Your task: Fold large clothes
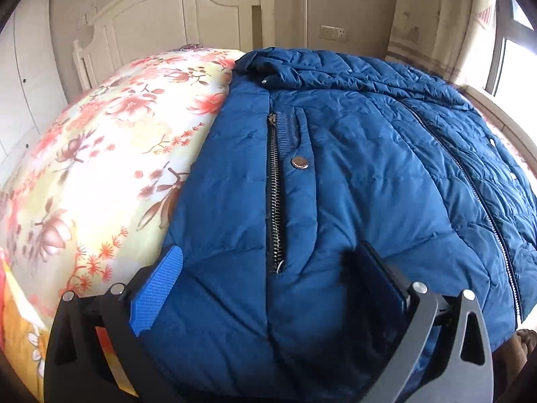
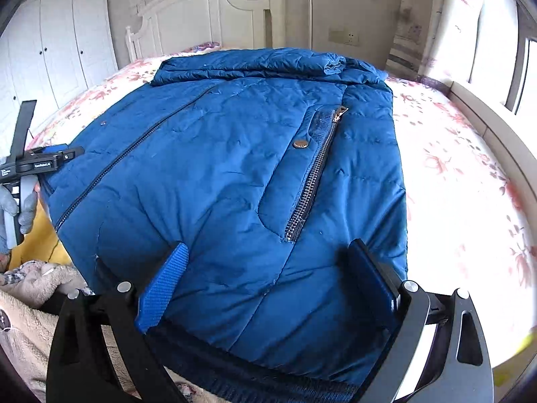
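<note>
Both tongs stand with their fingers spread wide, gripping nothing. Between the fingers of my left tongs (image 1: 268, 265) lies the hem end of the blue jacket (image 1: 335, 174), spread flat on the flowered bedsheet (image 1: 100, 154); a pocket zipper (image 1: 276, 194) runs straight ahead of the gap, with a metal snap (image 1: 299, 162) just to its right, and the long front zipper (image 1: 470, 181) slants away further right. The sheet shows bare to the left of these tongs. My right tongs (image 2: 268, 255) also straddle the jacket's (image 2: 208, 168) near edge, its dark ribbed hem (image 2: 255, 383) beneath them. Ahead and slightly right sits the other pocket zipper (image 2: 312, 174). Far to the left I see my left tongs (image 2: 40, 161) from the side, held in a gloved hand (image 2: 16, 211). Beyond the jacket stands a white headboard (image 2: 201, 16).
</note>
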Tool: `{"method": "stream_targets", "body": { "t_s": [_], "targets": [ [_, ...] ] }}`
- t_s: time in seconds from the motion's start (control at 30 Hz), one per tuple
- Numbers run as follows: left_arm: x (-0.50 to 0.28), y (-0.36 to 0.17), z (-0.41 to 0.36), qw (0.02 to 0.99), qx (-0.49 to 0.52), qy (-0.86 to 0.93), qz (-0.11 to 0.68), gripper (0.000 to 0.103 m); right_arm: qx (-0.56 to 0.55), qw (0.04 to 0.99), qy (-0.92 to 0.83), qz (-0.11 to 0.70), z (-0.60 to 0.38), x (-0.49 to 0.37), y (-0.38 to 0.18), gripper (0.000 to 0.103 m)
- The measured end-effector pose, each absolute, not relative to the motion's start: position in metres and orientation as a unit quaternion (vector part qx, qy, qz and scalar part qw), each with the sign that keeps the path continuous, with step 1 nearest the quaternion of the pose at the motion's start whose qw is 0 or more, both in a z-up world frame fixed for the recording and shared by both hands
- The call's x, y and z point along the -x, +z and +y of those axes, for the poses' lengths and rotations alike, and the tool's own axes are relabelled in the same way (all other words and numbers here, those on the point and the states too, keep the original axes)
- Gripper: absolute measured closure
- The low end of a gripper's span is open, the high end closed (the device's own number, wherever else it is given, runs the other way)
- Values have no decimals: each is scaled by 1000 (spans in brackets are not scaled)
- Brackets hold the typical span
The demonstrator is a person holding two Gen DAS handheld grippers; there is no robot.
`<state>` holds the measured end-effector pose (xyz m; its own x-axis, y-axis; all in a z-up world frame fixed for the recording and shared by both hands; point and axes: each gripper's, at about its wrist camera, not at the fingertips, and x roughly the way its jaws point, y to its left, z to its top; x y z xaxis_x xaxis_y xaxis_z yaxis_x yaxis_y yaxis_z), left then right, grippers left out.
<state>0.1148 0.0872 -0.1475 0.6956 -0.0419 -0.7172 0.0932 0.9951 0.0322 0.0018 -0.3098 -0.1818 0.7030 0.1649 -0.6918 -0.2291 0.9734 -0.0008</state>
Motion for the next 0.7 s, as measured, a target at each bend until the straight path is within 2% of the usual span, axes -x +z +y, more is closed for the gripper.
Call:
{"method": "stream_targets", "body": {
  "t_s": [0.13,0.3,0.4,0.43,0.47,0.5,0.57,0.7],
  "targets": [
    [-96,-131,103,929,2,-44,366,3,32,936,100,337,-330,27,-163,13],
    [-86,-139,139,923,49,-48,378,3,-24,932,86,352,-368,55,-179,16],
    [-81,-148,138,925,37,-52,375,2,-48,927,86,361,-374,55,-192,21],
    [-79,-149,135,925,28,-57,374,2,-47,930,89,354,-373,56,-193,25],
    [-79,-149,133,925,25,-62,374,3,-46,930,96,351,-369,54,-192,33],
    [-77,-148,130,924,24,-71,375,6,-47,930,100,350,-366,53,-191,37],
    [-74,-146,125,923,22,-87,374,18,-44,931,94,350,-360,51,-191,37],
    [-73,-148,123,924,19,-91,372,17,-50,931,97,349,-363,47,-193,36]
  ]
}}
